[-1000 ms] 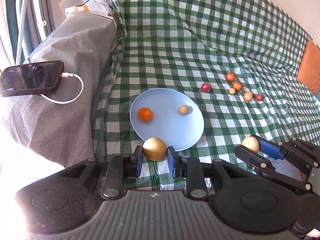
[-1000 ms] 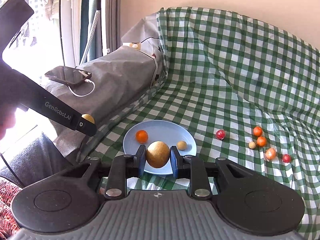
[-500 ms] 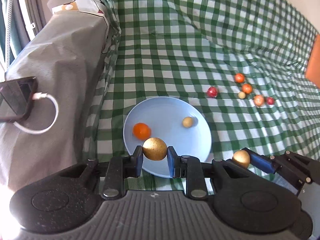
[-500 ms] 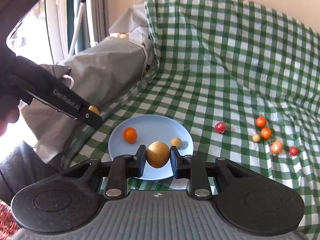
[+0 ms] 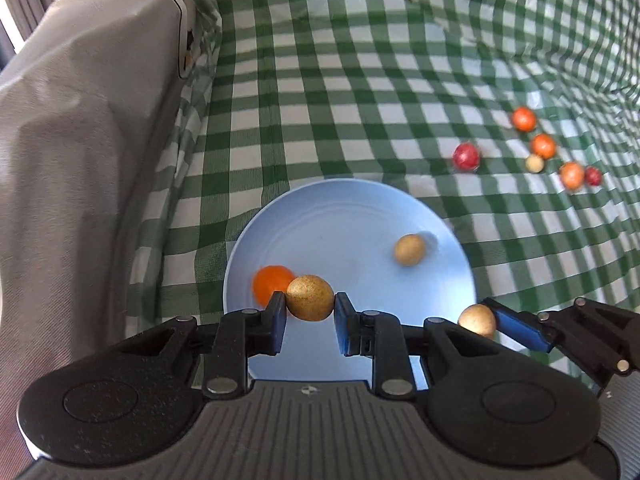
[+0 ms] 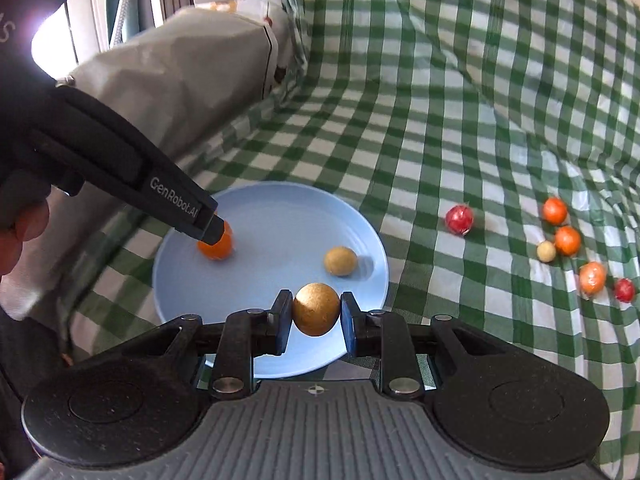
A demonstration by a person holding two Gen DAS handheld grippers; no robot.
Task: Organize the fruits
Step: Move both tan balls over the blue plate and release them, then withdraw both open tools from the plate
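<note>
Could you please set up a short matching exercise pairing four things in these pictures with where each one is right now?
1. round golden-brown fruit
2. bright orange fruit
3. dark red round fruit
4. second golden-brown fruit

A. lying on the green checked cloth
B. gripped by the right gripper
C. gripped by the left gripper
D. resting on the light blue plate

Pairs: 1-C, 2-D, 3-A, 4-B

left gripper [image 5: 310, 312]: pitched steeply down, fingers clamped on a ball
right gripper [image 6: 316, 322]: angled down, fingers clamped on a ball
</note>
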